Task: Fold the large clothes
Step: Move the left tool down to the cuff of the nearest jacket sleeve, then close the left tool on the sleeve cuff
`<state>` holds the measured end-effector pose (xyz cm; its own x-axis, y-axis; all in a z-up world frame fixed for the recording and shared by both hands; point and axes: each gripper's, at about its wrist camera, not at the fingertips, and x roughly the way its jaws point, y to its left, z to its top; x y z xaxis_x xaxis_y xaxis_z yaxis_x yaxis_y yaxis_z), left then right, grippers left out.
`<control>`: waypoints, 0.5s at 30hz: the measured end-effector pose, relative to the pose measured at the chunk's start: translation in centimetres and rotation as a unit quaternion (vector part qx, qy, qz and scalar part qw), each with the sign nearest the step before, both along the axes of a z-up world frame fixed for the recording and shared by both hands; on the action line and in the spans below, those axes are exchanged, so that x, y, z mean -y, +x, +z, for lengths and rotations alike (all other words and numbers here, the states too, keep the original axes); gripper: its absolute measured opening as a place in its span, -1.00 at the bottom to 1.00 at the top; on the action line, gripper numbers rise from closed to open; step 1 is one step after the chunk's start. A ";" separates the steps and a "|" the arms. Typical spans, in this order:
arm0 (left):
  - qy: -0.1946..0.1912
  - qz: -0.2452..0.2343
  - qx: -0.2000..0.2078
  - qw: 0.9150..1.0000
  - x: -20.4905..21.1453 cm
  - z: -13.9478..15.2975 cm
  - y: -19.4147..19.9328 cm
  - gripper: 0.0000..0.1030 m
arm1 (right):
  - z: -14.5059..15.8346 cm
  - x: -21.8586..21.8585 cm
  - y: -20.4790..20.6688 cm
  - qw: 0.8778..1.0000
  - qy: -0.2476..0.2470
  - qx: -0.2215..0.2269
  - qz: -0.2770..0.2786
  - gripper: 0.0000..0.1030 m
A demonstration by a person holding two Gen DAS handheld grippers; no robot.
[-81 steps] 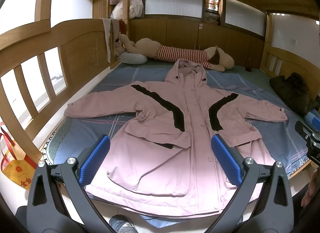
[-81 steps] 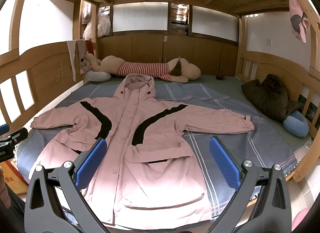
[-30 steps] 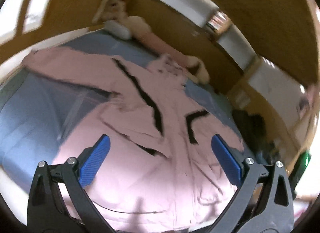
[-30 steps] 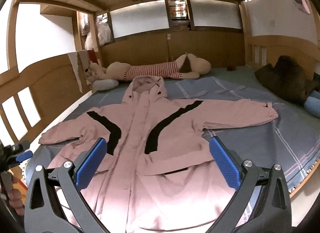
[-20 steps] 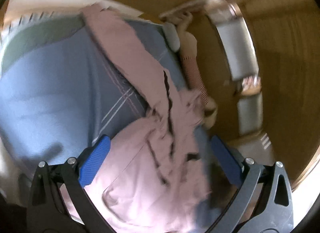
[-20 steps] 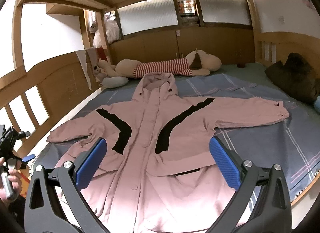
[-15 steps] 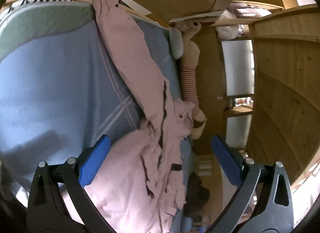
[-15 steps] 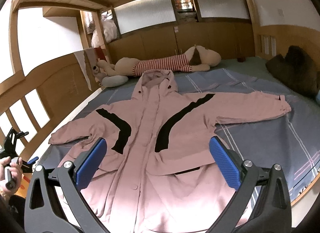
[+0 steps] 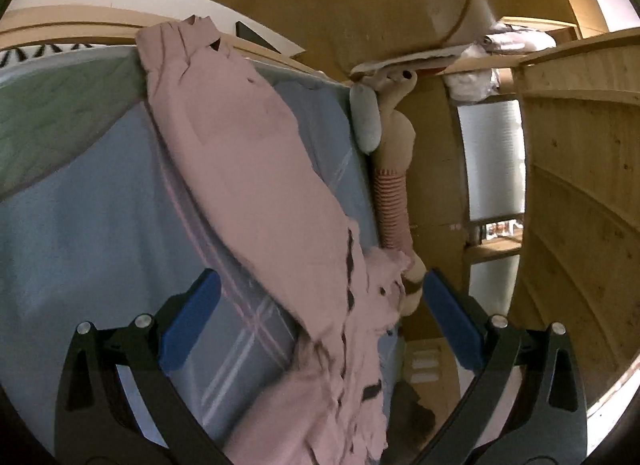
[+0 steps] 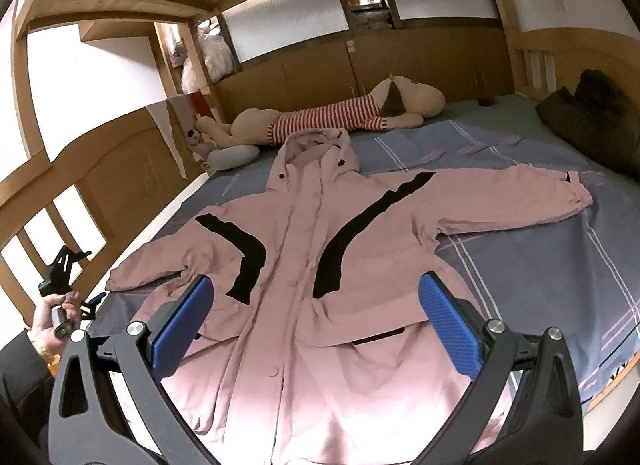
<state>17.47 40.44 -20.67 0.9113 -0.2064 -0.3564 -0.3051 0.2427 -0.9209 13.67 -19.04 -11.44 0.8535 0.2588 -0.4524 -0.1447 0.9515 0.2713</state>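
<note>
Your left gripper (image 9: 320,325) sits off the jacket's (image 10: 320,285) left sleeve (image 9: 248,153), rolled sideways with its jaws spread and nothing between them, likely so you can reach the cuff and carry it inward. The pink jacket lies face up and buttoned on the bed (image 10: 560,265), sleeves spread flat, hood toward the striped plush dog (image 10: 340,117), which suits a first fold. Your right gripper (image 10: 316,325) hovers over the jacket's hem, also agape and empty, ready to pin or lift.
</note>
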 end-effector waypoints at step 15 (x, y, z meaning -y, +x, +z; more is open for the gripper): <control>0.037 0.028 -0.099 0.994 -2.1 -4.8 5.0 0.96 | -1.6 -1.1 1.5 0.999 -0.031 -0.029 -0.007 0.97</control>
<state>22.51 42.53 -25.46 0.8316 -0.1240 -0.5414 -0.4927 0.2854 -0.8221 15.21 -17.93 -13.05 0.8291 0.2171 -0.5152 -0.1171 0.9685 0.2197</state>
